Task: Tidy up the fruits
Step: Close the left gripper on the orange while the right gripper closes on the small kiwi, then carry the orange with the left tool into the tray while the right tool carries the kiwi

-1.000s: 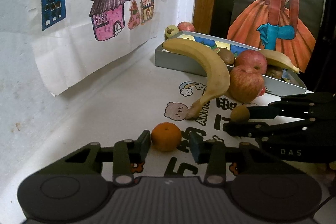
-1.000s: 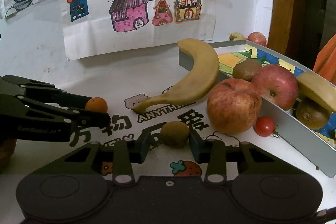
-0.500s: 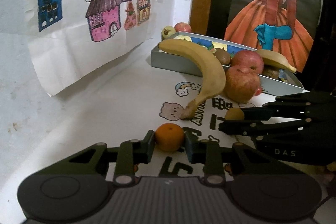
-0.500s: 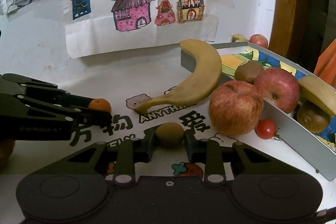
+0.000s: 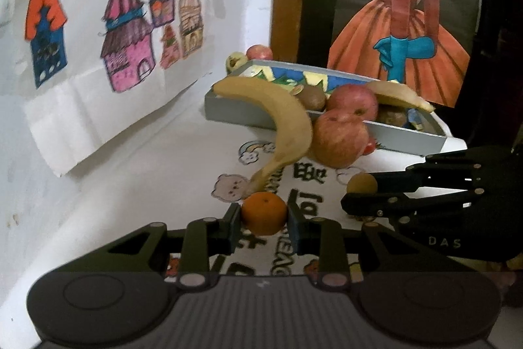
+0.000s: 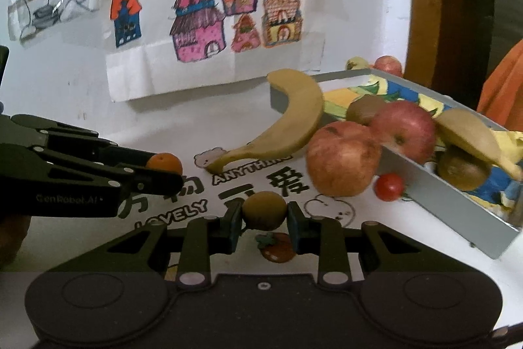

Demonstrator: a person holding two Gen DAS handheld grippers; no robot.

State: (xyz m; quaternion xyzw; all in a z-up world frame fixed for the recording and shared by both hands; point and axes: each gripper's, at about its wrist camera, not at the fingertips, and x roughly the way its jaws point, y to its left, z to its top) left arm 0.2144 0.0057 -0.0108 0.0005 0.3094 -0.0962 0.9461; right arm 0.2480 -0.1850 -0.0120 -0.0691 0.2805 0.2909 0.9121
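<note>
Now the left gripper (image 5: 264, 223) clamps an orange (image 5: 264, 213) and the right gripper (image 6: 264, 219) a kiwi (image 6: 264, 210), both aimed at the tray (image 6: 457, 205) at two o'clock, likely for loading.

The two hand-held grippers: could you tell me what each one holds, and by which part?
The left hand-held gripper clamps a mandarin across its middle; the right hand-held gripper clamps a kiwi by its sides.

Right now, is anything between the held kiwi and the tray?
Yes. A red apple, a cherry tomato and a banana lie on the table before the tray's near wall, ahead of the right gripper and its kiwi.
</note>
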